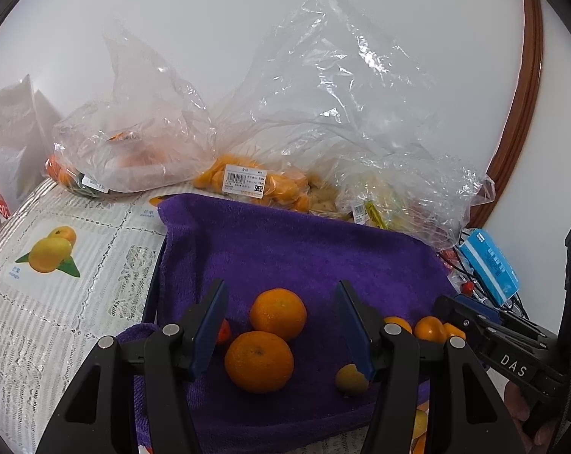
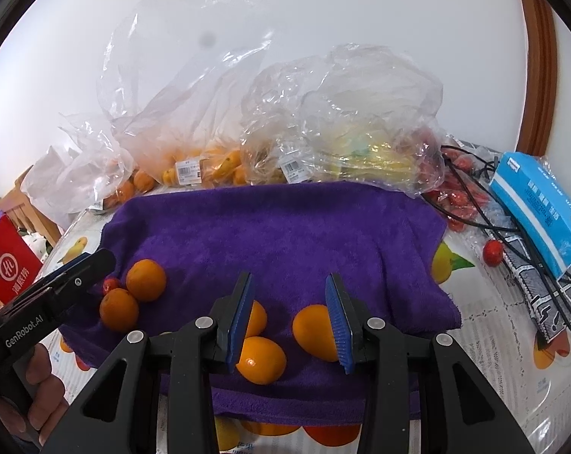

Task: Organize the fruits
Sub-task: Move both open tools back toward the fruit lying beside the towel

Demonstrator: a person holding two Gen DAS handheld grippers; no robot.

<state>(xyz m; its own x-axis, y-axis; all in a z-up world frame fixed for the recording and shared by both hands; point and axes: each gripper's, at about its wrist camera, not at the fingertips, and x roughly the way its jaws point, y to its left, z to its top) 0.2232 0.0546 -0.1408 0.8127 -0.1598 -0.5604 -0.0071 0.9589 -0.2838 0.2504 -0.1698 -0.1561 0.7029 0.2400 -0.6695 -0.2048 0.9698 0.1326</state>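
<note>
While a purple towel is spread over the middle of the surface, loose fruit is seen lying on it in two groups. Two oranges are found touching each other near the towel's left edge, with a small red fruit just beside them and a small yellowish fruit close by. The left tool is held open above this pair, its fingers apart and nothing pressed between them. Toward the towel's front edge, three small oval orange fruits are seen beneath the right tool, whose fingers stand apart with nothing gripped. Along the far edge of the surface, clear plastic bags of orange and yellow fruit are piled against the wall. At the right edge, a blue box is seen resting over black cables and small red fruits.
</note>
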